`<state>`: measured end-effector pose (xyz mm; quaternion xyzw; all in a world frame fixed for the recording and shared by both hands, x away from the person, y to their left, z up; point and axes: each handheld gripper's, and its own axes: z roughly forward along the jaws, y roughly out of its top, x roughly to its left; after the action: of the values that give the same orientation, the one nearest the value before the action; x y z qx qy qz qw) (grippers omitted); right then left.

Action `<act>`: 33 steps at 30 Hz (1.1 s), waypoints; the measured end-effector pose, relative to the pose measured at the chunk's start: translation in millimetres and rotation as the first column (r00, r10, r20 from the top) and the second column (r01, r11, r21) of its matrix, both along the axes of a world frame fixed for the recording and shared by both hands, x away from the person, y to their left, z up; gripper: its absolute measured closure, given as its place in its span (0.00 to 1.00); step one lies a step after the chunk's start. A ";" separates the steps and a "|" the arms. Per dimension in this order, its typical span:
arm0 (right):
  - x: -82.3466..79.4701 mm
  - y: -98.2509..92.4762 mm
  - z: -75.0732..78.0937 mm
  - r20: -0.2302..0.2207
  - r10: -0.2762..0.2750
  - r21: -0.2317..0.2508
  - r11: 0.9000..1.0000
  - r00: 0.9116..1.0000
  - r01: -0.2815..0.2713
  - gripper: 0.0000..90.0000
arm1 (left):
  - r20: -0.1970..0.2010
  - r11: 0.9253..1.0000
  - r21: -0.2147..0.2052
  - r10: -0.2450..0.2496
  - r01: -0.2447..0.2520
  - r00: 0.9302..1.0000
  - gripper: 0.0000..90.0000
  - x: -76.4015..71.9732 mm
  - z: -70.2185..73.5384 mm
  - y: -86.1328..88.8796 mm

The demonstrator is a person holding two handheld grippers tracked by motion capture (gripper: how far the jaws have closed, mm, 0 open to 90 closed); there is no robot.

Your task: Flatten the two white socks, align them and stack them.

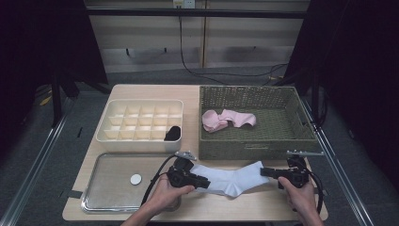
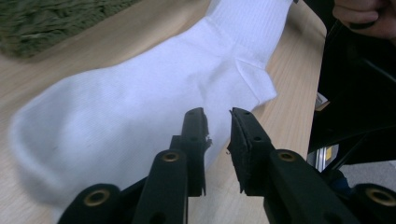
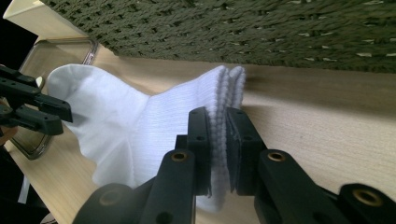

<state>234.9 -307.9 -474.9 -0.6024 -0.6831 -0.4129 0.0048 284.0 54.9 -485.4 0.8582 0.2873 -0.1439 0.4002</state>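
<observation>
One wooden table (image 1: 188, 92), grey floor (image 1: 61, 141), dark curtains (image 1: 42, 37)

A light wooden table (image 1: 188, 92) occupies the frame centre. Directly on it: a divided organizer (image 1: 140, 124) upper left, metal tray (image 1: 113, 186) lower left, woven basket (image 1: 254, 121) upper right, white sock (image 1: 230, 179) lower centre.

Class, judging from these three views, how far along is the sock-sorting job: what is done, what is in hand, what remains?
Done: a black sock sits in one compartment of the divided organizer. In hand: the right gripper clamps the cuff of the white sock on the table, while the left gripper hovers at its toe end, jaws apart. Left: probably storing this sock, then the pink socks in the basket.
</observation>
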 end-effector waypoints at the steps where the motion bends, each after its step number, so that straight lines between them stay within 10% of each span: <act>1: 0.3 0.3 0.1 -0.001 0.001 -0.002 1.000 1.000 -0.001 0.90 | -0.014 1.000 -0.017 -0.002 0.002 1.000 0.83 1.0 -0.3 -2.9; 9: -0.7 3.0 5.8 0.015 0.010 0.010 1.000 1.000 -0.010 0.90 | -0.043 0.999 -0.025 -0.039 0.038 0.998 0.75 -1.4 -6.2 -24.6; 11: -0.9 3.6 5.8 0.014 0.010 0.017 1.000 1.000 -0.010 0.90 | -0.102 0.997 -0.050 -0.061 0.056 0.993 0.76 -0.7 -7.1 -25.1; 18: -2.5 7.2 9.0 0.022 0.006 0.029 1.000 1.000 -0.007 0.90 | -0.047 0.999 0.015 -0.045 0.045 0.998 0.79 -1.0 -13.3 -24.9; 33: -3.8 23.0 30.6 0.068 0.050 0.096 0.994 0.996 -0.056 0.90 | -0.043 1.000 -0.008 -0.026 0.026 0.999 0.82 -4.7 -17.0 -26.7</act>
<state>231.1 -284.9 -444.3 -0.5692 -0.6777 -0.4650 0.0230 279.3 28.1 -502.4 0.8572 0.2841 -0.1685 0.3951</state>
